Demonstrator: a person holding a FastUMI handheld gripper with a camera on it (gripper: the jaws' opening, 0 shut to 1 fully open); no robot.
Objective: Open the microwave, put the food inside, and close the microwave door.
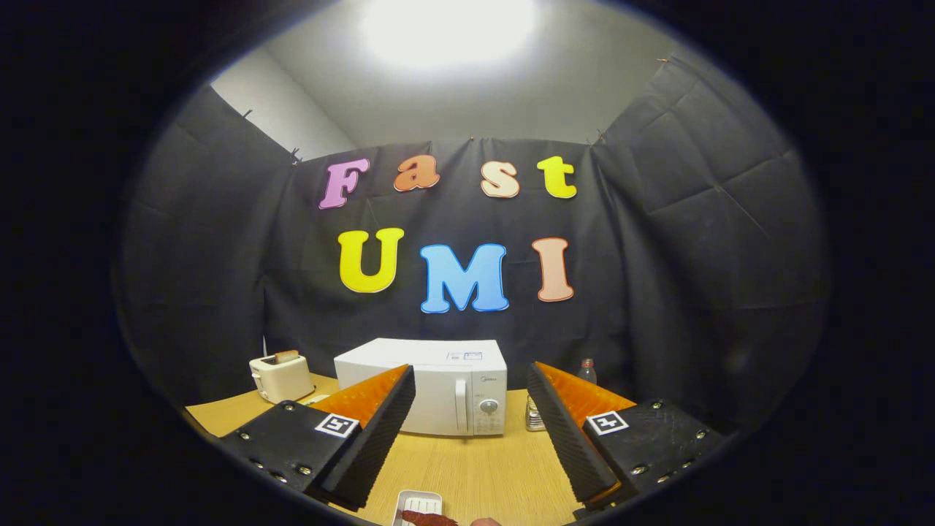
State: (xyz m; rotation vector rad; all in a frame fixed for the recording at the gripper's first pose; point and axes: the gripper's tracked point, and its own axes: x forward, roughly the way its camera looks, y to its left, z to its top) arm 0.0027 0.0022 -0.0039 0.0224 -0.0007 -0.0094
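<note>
Gripper view: the tongs (467, 409) are standing wide open, gripping nothing, with the closed microwave (431, 387) sitting beyond them at frame centre. The food (427, 518) is lying on a white tray (416, 502) at the bottom, between the fingers. A toaster (280, 376) is sitting left on the tabletop (467, 467), a bottle (587, 371) right.

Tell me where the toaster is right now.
In the gripper view the toaster stands at the back of the wooden table, beside the closed microwave, beyond the open tool.
</note>
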